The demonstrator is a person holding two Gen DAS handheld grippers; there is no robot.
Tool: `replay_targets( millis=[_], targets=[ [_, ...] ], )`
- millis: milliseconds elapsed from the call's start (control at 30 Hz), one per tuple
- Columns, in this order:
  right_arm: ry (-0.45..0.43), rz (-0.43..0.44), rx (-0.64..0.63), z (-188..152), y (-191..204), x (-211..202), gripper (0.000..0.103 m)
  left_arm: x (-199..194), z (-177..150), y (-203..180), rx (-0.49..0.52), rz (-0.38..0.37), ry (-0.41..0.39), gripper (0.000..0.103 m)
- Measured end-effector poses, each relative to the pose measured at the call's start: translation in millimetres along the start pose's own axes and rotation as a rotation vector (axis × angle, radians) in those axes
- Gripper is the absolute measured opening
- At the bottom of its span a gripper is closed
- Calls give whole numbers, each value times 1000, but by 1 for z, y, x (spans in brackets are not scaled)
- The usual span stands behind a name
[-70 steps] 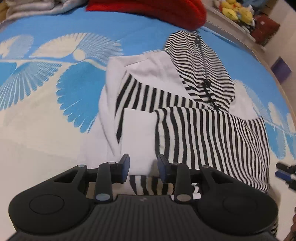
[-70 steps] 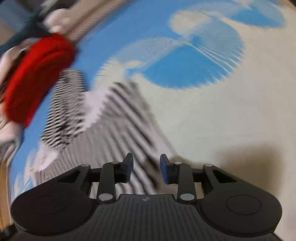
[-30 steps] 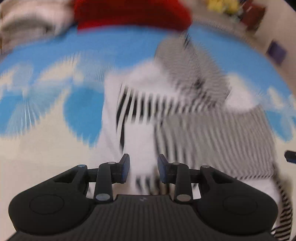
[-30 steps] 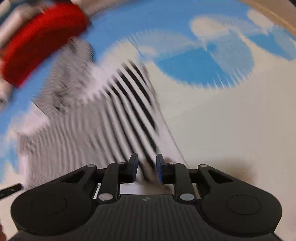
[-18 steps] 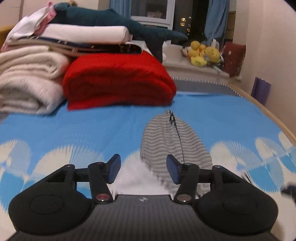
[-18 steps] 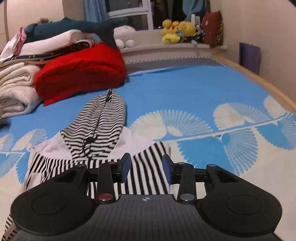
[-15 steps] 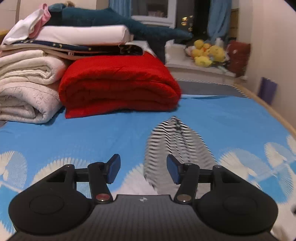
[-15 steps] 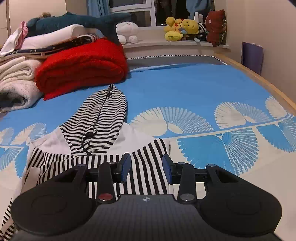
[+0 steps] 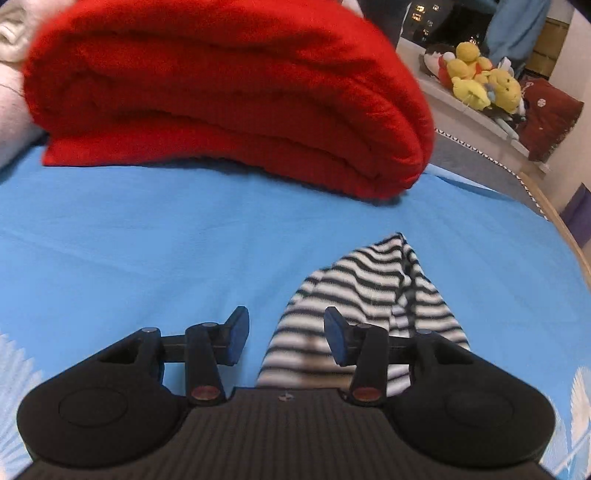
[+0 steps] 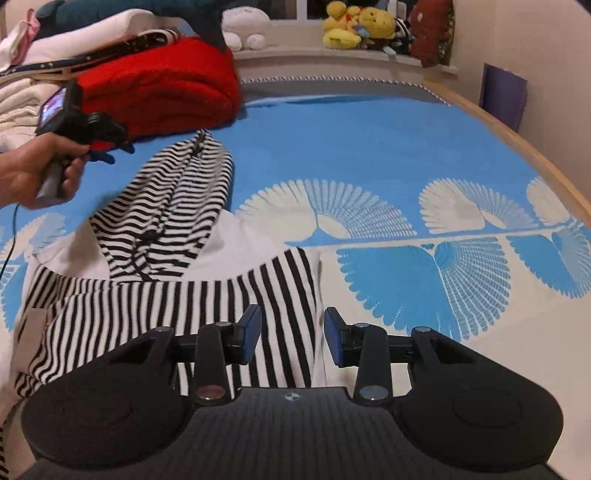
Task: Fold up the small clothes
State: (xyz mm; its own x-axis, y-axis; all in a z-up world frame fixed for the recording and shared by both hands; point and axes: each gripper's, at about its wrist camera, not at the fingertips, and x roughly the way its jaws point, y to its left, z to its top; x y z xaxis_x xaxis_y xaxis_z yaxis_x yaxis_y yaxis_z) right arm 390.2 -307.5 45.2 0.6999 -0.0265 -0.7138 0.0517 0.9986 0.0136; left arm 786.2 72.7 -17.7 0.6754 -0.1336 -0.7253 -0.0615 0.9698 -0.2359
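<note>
You're in warm, even indoor light with night outside the window [image 9: 436, 22]. Your left view is soft: the red blanket [image 9: 221, 92] smears with motion blur, and the striped hood [image 9: 369, 295] looks fuzzy. Your right view is sharp. A shadow sits under the blanket's edge. Fisheye bends the bed edge [image 10: 517, 140], and the corners go dark.

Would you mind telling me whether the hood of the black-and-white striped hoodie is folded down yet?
Not yet: the striped hood lies spread flat on the blue bedsheet, pointing away from the body, with both grippers open.
</note>
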Motion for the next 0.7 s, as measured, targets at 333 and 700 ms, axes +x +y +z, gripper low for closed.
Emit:
replay_targets(
  millis=[333, 700],
  targets=[
    [64, 7, -20, -4, 1, 19, 39, 76, 6, -26, 66, -2, 39, 48],
    [90, 21, 55, -1, -13, 18, 36, -41, -16, -50, 276, -198, -69, 3]
  ],
)
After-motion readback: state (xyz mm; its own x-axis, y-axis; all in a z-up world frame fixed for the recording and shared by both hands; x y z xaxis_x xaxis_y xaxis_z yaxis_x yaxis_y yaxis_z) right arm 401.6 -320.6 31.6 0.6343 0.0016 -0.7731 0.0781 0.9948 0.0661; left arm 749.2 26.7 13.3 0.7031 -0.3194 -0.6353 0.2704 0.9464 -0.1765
